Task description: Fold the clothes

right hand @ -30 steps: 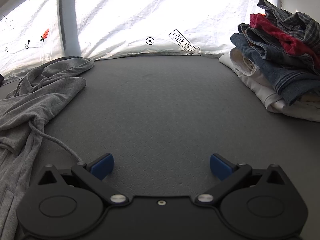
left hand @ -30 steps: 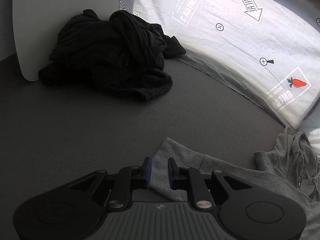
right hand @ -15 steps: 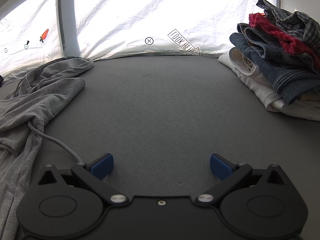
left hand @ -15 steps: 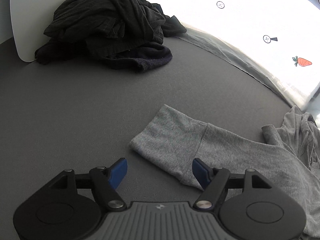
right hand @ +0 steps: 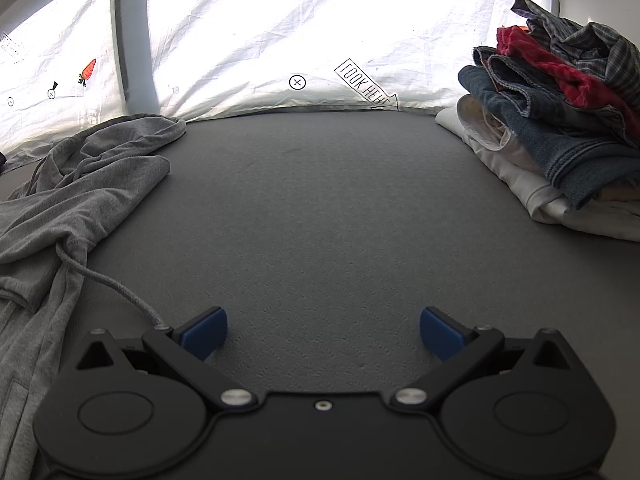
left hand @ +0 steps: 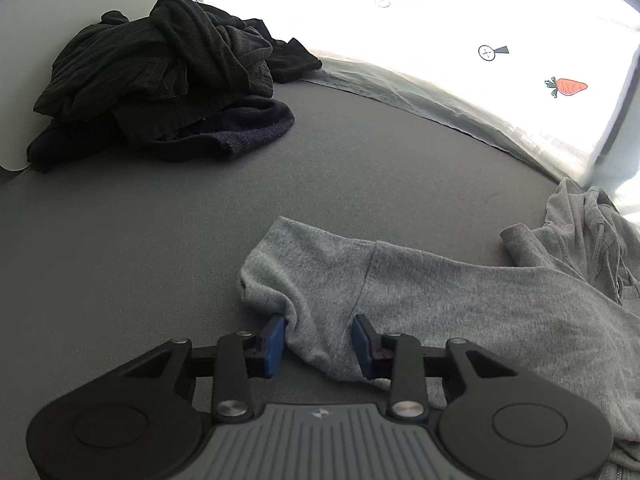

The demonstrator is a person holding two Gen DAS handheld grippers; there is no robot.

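grey knit, soft and light: the hoodie [left hand: 460,300] sprawls on the mat [left hand: 140,248] by its near edge. left gripper [left hand: 318,338] straddles the cuff, fingers half apart. right gripper [right hand: 323,330] gapes empty.

Heathered grey hoodie [left hand: 440,292] on a dark grey mat [right hand: 340,220]; black clothes heap [left hand: 160,80]; carrot-printed white sheet [right hand: 260,32].

The left hand-held gripper [left hand: 319,340] is part-closed, the right hand-held gripper [right hand: 323,332] spread wide.
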